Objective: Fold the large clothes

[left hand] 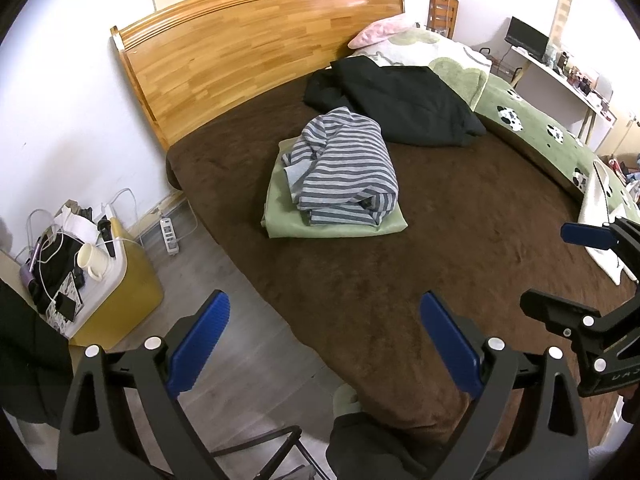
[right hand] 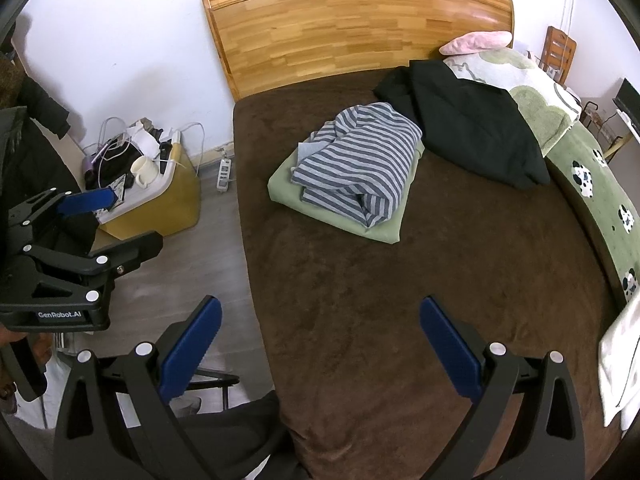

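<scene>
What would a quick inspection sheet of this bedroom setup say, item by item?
Surface: brown blanket covers the bed, mostly bare in front.
Job's things: striped garment lies rumpled on a folded green cloth; black garment lies behind it, against the pillows.
Clutter: yellow box on the floor holds a cream mug and small items.
Grippers: left gripper and right gripper both open, holding nothing, above the bed's near edge.
Cables: white cords on the box; power strip on the floor.
Surroundings: wooden headboard, white wall, grey floor.
</scene>
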Demonstrator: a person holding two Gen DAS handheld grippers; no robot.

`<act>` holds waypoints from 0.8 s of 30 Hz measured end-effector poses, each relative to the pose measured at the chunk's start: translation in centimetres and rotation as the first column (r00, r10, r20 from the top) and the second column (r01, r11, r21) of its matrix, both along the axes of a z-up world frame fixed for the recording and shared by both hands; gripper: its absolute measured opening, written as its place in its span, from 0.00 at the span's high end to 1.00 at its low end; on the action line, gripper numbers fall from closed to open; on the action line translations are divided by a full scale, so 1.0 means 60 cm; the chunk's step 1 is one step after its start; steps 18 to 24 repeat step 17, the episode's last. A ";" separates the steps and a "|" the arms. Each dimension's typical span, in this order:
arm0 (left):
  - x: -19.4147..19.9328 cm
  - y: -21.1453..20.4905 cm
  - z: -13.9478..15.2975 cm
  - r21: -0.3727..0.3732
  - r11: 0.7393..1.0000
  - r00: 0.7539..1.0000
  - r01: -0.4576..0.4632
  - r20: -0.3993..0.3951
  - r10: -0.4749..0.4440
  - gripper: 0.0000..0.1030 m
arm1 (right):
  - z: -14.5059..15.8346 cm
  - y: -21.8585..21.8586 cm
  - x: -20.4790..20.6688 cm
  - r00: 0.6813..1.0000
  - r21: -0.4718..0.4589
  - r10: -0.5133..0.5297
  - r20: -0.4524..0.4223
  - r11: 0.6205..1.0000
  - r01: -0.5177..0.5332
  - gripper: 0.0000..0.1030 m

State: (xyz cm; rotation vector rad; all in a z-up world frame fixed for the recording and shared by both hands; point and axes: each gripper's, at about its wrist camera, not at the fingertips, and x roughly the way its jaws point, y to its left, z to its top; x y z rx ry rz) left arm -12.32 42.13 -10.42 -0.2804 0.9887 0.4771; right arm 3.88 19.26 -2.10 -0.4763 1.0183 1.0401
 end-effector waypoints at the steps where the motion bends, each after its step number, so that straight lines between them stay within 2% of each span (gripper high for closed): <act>1: 0.001 0.001 0.000 -0.002 1.000 1.000 -0.001 -0.001 0.001 0.09 | 0.000 0.000 0.000 1.000 0.000 0.001 0.001 1.000 -0.001 0.05; 24: -0.005 0.006 -0.005 -0.023 1.000 1.000 -0.021 -0.009 0.021 0.07 | 0.005 0.000 0.002 1.000 -0.001 0.000 -0.004 1.000 0.000 0.05</act>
